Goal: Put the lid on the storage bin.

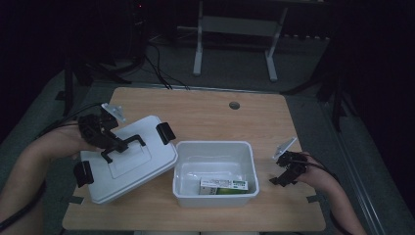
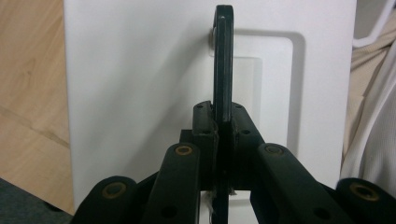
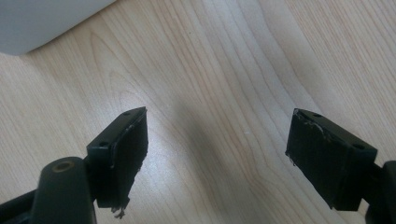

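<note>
**Lid lifted clear of the open box**

Left of the white box (image 1: pixel 215 171), the left claw (image 1: pixel 113 145) is clamped on the black handle (image 2: pixel 223 60) of the white lid (image 1: pixel 128 159), which hangs tilted over the wooden surface (image 1: pixel 205 110). The lid looks freshly removed; next it likely needs setting down flat, left of the box. Inside the box lies a green-and-white carton (image 1: pixel 223 186). Right of the box, the right claw (image 3: pixel 217 154) rests with jaws apart, holding nothing. Nothing blocks the way.

L tongs (image 1: pixel 113 147) grip lid (image 1: pixel 128 159) by handle (image 1: pixel 126 145), tilted beside open bin (image 1: pixel 215 172).
</note>
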`<state>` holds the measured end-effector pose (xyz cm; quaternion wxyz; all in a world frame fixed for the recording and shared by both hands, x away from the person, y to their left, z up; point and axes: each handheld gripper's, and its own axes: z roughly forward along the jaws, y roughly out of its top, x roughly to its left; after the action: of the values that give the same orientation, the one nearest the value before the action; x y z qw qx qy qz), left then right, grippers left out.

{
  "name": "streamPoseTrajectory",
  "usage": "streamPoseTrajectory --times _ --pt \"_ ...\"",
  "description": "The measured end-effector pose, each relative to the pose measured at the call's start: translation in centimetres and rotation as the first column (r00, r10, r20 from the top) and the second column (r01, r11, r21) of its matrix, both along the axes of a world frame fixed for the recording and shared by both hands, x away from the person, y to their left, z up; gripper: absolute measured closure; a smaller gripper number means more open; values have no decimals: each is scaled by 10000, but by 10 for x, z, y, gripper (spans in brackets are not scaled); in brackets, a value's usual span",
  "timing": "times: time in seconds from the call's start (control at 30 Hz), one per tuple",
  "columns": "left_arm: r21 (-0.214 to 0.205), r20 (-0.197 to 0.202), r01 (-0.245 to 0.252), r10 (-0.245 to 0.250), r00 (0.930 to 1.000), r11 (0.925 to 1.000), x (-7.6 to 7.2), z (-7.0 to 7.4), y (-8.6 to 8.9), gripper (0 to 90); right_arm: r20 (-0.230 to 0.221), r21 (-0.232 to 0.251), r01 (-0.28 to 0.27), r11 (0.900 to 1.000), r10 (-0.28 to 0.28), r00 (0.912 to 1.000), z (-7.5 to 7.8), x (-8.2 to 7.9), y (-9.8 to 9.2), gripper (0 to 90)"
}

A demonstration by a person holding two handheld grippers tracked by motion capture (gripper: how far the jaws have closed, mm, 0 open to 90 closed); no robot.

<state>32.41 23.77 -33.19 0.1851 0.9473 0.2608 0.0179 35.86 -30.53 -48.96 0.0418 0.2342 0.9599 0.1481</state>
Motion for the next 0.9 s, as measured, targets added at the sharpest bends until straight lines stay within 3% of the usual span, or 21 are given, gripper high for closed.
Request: streamPoseTrajectory --times 0.2,0.37,0.57,0.9 --pt "100 85 235 -236 9997 9997 2 12 -28 838 74 75 12 10000 -12 10000 1 1 2 202" --pt "286 38 817 -819 9966 9962 5 12 -54 837 73 149 32 9999 -33 10000 0 0 0 202" --pt "326 89 1480 -1483 9889 9885 5 14 -80 838 143 231 89 9997 -92 9999 1 -2 -2 203" --pt "514 239 2154 -2169 9759 9752 5 22 -116 837 154 281 101 9996 -105 9998 2 -3 -2 202"
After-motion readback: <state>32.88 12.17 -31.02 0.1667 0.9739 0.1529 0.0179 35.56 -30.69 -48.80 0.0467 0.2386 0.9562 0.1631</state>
